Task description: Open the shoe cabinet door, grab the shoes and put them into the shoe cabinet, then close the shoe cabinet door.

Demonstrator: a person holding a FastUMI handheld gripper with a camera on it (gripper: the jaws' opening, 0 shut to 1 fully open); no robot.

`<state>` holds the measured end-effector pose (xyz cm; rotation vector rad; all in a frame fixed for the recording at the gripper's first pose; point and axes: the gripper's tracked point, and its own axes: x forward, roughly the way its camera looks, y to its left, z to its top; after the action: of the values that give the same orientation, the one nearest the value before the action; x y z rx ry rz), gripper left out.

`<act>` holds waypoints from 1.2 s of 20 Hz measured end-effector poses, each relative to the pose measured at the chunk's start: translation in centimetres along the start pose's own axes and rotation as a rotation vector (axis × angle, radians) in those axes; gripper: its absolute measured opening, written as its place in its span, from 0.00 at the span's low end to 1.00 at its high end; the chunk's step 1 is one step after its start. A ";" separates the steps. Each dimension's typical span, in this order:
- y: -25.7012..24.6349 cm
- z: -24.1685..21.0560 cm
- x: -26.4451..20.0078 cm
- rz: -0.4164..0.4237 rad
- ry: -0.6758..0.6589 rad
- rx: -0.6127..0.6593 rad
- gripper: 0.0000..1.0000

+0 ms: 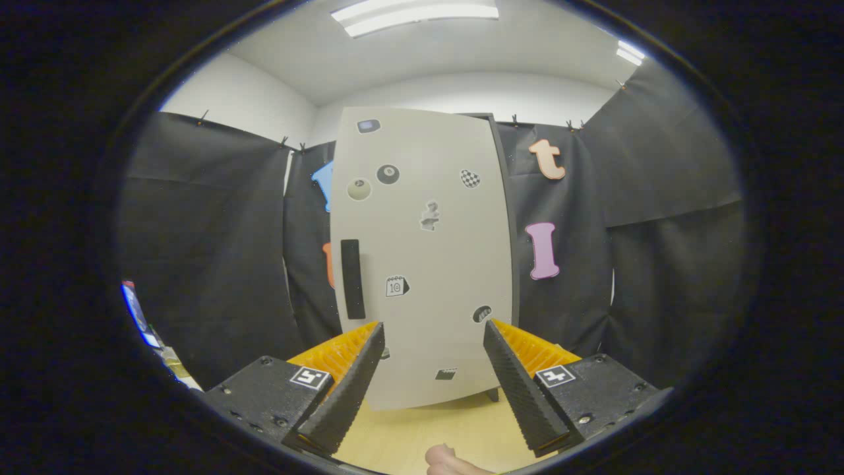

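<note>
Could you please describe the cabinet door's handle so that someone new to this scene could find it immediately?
Start at the tall pale grey shoe cabinet standing on the wooden floor against the black cloth wall, beyond the open gripper. On its closed door, near the edge above the left finger, sits the handle. It is a plain, black, upright bar, unlike the small stickers scattered around it.

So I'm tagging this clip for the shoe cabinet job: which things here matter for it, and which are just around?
For the job:
- shoe cabinet door, shut
- its dark handle
- gripper, fingers open, holding nothing

Just around:
- stickers on the door
- wooden floor
- ceiling lights
</note>
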<state>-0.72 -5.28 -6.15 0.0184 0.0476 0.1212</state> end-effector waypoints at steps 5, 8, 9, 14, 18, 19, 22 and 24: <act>1.4 -1.3 -5.0 -0.006 -0.053 -0.051 0.98; 2.1 -2.7 -6.8 0.015 -0.048 -0.030 0.98; 2.2 -3.1 -7.1 0.021 -0.046 -0.023 0.98; 1.0 -3.2 -9.4 -0.025 -0.108 -0.014 0.99; 1.0 -3.5 -9.9 -0.017 -0.113 -0.031 0.99; 0.9 -3.5 -9.9 -0.013 -0.115 -0.036 0.99; 0.9 -4.0 -10.0 -0.008 -0.103 -0.047 0.99; 1.2 -4.3 -10.1 -0.001 -0.099 -0.052 0.99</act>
<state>-11.13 -5.27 -9.96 -0.0276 -0.0541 0.1207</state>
